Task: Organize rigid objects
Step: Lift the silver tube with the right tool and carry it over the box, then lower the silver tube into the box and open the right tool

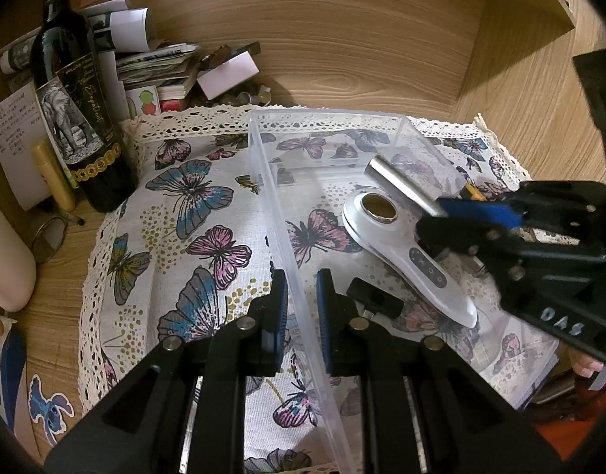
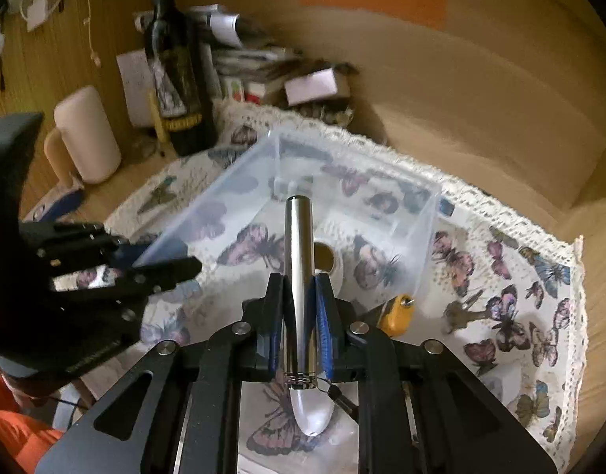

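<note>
Over the clear box [image 2: 421,237] on the butterfly cloth [image 1: 192,213], the right gripper [image 2: 301,296] squeezes a shiny metal tube [image 2: 299,276], smooth and long. The left gripper [image 1: 301,308] pinches the box's near left wall. Lower the tube slowly beside the white handheld gadget [image 1: 405,252], then let go.

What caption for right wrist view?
Right gripper clamps metal cylinder over clear bin.
</note>
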A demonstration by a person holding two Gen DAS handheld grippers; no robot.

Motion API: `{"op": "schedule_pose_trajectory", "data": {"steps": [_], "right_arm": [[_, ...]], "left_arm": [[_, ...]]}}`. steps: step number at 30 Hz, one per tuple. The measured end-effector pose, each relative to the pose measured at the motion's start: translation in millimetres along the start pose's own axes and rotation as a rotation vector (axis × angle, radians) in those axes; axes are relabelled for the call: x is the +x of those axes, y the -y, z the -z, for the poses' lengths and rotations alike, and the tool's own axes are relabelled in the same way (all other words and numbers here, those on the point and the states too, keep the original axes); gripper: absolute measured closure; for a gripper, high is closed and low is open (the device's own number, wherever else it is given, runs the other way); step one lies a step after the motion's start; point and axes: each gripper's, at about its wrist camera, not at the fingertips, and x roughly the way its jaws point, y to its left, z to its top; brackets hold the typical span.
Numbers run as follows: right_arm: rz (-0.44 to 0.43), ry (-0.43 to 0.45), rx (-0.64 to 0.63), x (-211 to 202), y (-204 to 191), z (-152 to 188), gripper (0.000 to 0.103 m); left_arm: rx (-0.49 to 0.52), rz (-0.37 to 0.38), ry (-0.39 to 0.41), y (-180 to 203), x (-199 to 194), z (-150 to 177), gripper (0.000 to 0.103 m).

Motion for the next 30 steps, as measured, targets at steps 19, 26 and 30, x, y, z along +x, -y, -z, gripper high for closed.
{"op": "schedule_pose_trajectory", "data": {"steps": [19, 26, 30], "right_arm": [[0.0, 0.036, 0.044, -17, 14, -6, 0.088], [0.067, 0.104, 0.112, -44, 38, -7, 0.088], [0.134, 0.133, 0.167, -60, 58, -3, 0.08]], "left_arm": [[0.001, 0.0, 0.001, 0, 0, 0, 0.089], [0.001, 0.0, 0.001, 0, 0, 0, 0.088], [0.001, 0.0, 0.0, 0, 0, 0, 0.088]]}}
